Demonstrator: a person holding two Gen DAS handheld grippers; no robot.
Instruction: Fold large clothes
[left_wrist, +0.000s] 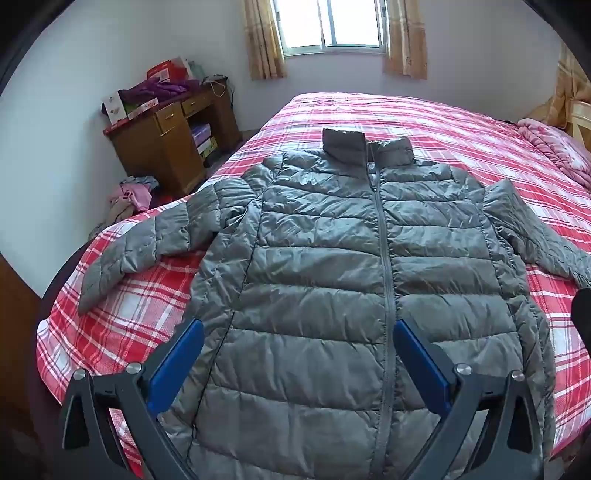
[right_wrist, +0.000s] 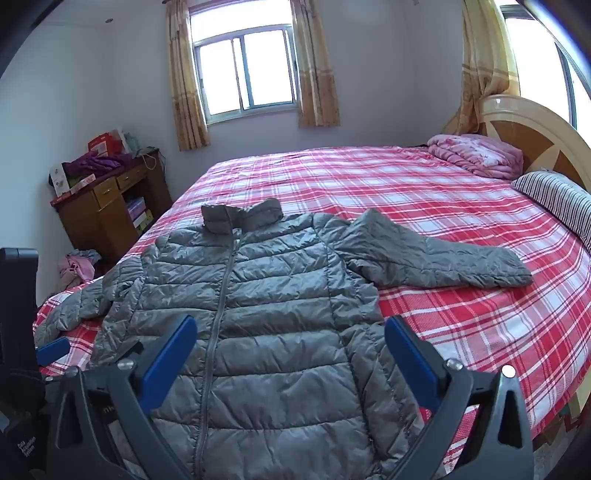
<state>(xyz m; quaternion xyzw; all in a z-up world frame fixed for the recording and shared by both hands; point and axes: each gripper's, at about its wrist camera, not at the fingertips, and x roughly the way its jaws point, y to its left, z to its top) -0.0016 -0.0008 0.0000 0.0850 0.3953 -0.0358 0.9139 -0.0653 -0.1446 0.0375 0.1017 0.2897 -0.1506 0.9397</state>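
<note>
A grey quilted puffer jacket (left_wrist: 332, 266) (right_wrist: 266, 295) lies flat and zipped on a red plaid bed (left_wrist: 461, 140) (right_wrist: 461, 325), collar away from me, both sleeves spread sideways. My left gripper (left_wrist: 298, 332) hovers open above the jacket's lower front, blue pads (left_wrist: 177, 365) wide apart with nothing between them. My right gripper (right_wrist: 291, 328) hangs open over the lower right half of the jacket, also holding nothing. The left gripper's blue tip (right_wrist: 51, 349) shows at the left edge of the right wrist view.
A wooden desk (left_wrist: 173, 144) (right_wrist: 107, 210) piled with boxes and purple cloth stands at the left wall, clothes (left_wrist: 129, 195) heaped on the floor beside it. A folded pink blanket (right_wrist: 476, 153) and a striped pillow (right_wrist: 554, 199) lie by the headboard (right_wrist: 532, 129) at right.
</note>
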